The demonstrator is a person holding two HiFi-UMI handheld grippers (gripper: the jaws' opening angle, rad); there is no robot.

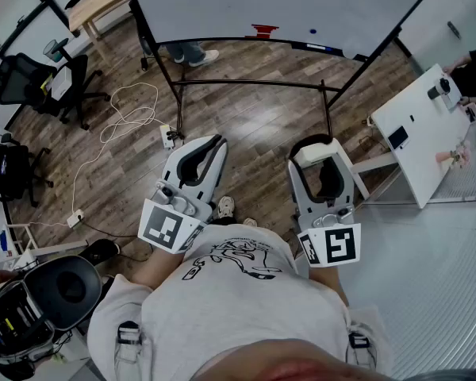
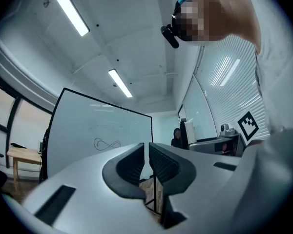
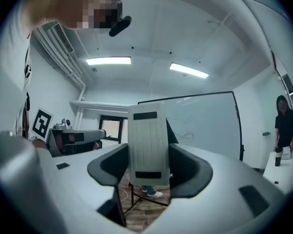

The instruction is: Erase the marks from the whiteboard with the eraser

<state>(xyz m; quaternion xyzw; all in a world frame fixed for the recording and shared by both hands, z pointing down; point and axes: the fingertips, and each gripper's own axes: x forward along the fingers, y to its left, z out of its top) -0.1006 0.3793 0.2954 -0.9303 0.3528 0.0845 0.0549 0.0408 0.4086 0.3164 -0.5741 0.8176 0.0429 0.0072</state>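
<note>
Currently your right gripper [image 3: 147, 165] has its jaws clamped on the eraser [image 3: 147, 145]. It stands upright between them, flat face toward the camera, so the tool is in hand. Left gripper [image 2: 147, 156] is empty, jaws drawn to a narrow slit with nothing in the gap. Both grippers sit low and close to your chest in the head view, well apart from the whiteboard [image 1: 285, 2], which stands ahead of you on its black stand [image 1: 246, 84]. The marks [image 2: 107, 143] are a thin figure-eight loop, below and left of board centre in the left gripper view. There may be fainter scribbles above it, but they're too thin to confirm. My read: nothing wiped yet, and the step in hand is the approach. Walk in, minding the white cable [image 1: 115, 95] on the floor to your left and the stand's crossbar low in front. Raise the right gripper and turn it so the eraser's wiping face lands flat on the board, not on an edge; I can't tell from here which face that is. Press evenly and use overlapping strokes across the loop. The board probably rocks on that stand, so keep pressure moderate or steady the frame with the left gripper. Grip firm: the eraser sticks out well past the jaws and could pivot under side load.
</note>
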